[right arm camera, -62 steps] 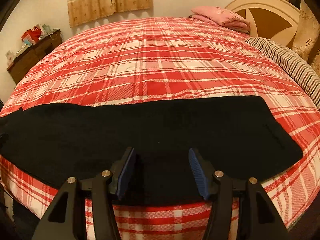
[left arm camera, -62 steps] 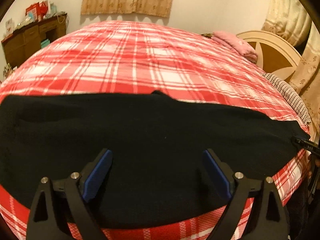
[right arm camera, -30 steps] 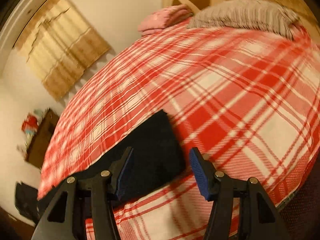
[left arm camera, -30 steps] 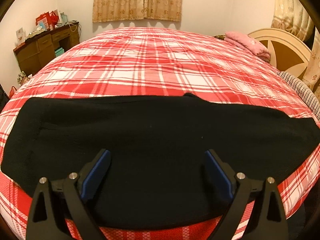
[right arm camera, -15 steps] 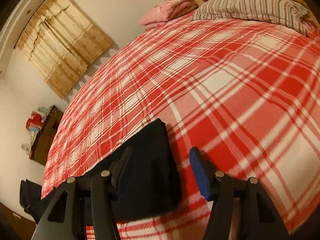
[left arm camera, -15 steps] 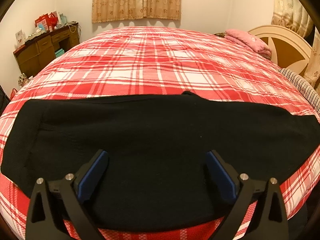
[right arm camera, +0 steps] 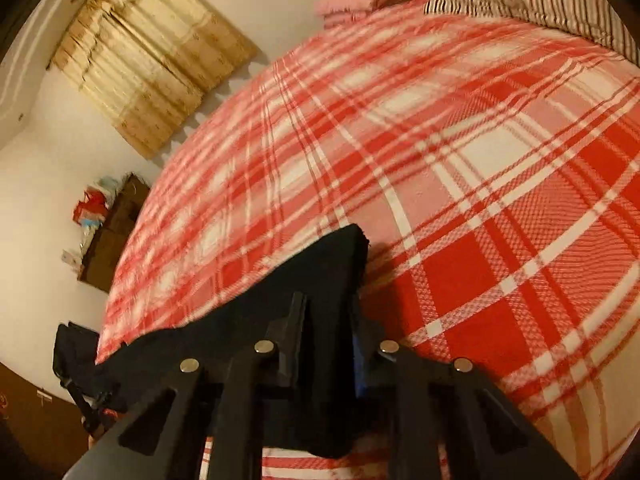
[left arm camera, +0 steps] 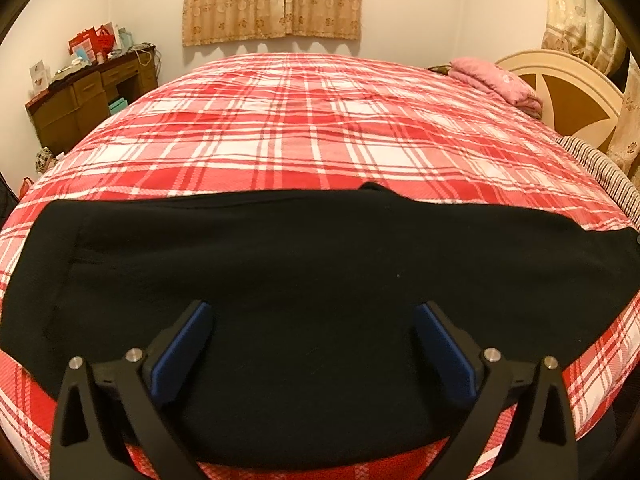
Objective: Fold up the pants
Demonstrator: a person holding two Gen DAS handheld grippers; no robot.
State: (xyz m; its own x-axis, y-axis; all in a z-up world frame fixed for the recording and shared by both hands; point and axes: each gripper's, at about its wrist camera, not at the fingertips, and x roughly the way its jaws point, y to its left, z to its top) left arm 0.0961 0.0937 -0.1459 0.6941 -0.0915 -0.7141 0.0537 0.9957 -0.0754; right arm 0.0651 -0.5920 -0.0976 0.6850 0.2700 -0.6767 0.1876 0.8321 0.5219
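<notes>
- Since the earlier frames, the right gripper has swung to the end of the pants and its jaws, then standing apart, are now closing on the cloth; the left one has stayed put and spread a little wider.
- Left wrist view: black pants (left arm camera: 320, 264) lie flat in a long band across the lower half of the frame, on a bed with a red and white plaid cover (left arm camera: 312, 136).
- Low in this view, the left gripper (left arm camera: 312, 340) hovers over the middle of the pants with its jaws spread wide and nothing between them. I cannot tell whether the tips touch the cloth.
- Behind the bed, a beige curtain (left arm camera: 272, 0) hangs at top centre, a wooden dresser (left arm camera: 88, 100) stands at upper left, and a pink folded blanket (left arm camera: 496, 80) lies at upper right.
- Right wrist view: the picture is tilted and slightly blurred. The narrow end of the pants (right arm camera: 332, 272) points toward centre frame.
- At lower centre, the right gripper (right arm camera: 328, 332) has its jaws nearly together, with the pants' end bunched between them. It looks like a pinch, still tightening.
- To do this step well, let the right grip finish closing on all layers before lifting. Then carry that end over in a low arc toward the far end, so the edges meet squarely.
- A loose pinch could drop one layer and spoil the fold.
</notes>
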